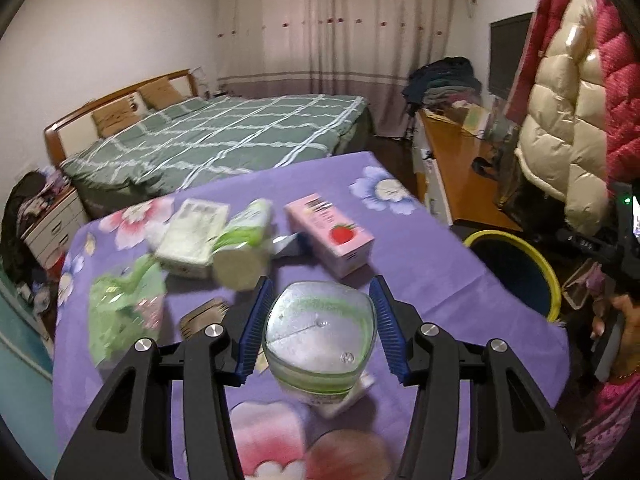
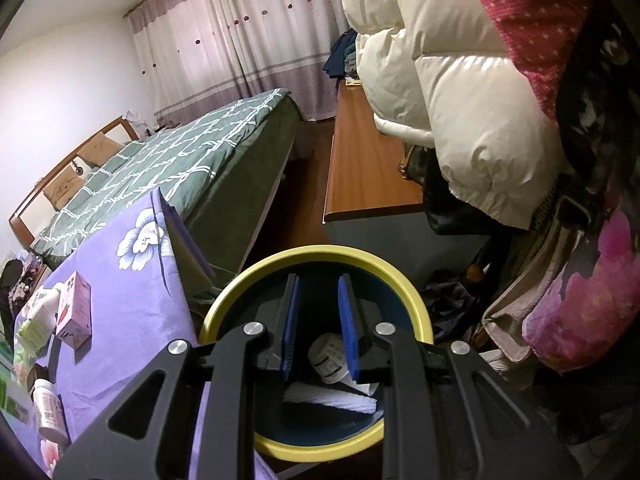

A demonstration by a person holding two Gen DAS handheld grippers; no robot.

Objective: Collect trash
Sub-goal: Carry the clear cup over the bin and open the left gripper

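Left gripper (image 1: 318,322): clamped on a clear plastic bottle (image 1: 320,344) with green bands, its square base facing the camera, blue pads (image 1: 256,328) pressing on both sides; the bottle is held up off the table.
Right gripper (image 2: 320,328): hanging over the mouth of the bin, jaws set narrow with nothing between them, only the bin's inside showing through the gap.
Bin (image 2: 416,300): yellow rim, dark blue inside, standing on the floor just off the table's right edge; in the left view it sits low beside that edge (image 1: 554,280).
Already in the bin: a small white bottle (image 2: 328,358) lying on its side and a white ridged piece (image 2: 332,400) below it.
Table (image 1: 420,248): covered in a purple flowered cloth, trash scattered across its middle and left side.
Pink carton (image 1: 332,236): strawberry on its face, lying toward the far edge, right of centre.
White and green bottle (image 1: 240,248): tipped over just left of the carton, blurred.
Flat pale box (image 1: 192,236): touching that bottle's left side.
Green wrapper (image 1: 124,308): crumpled near the left edge, too blurred to read.
Background: a bed (image 1: 224,136) with a green checked cover beyond the table's far edge.
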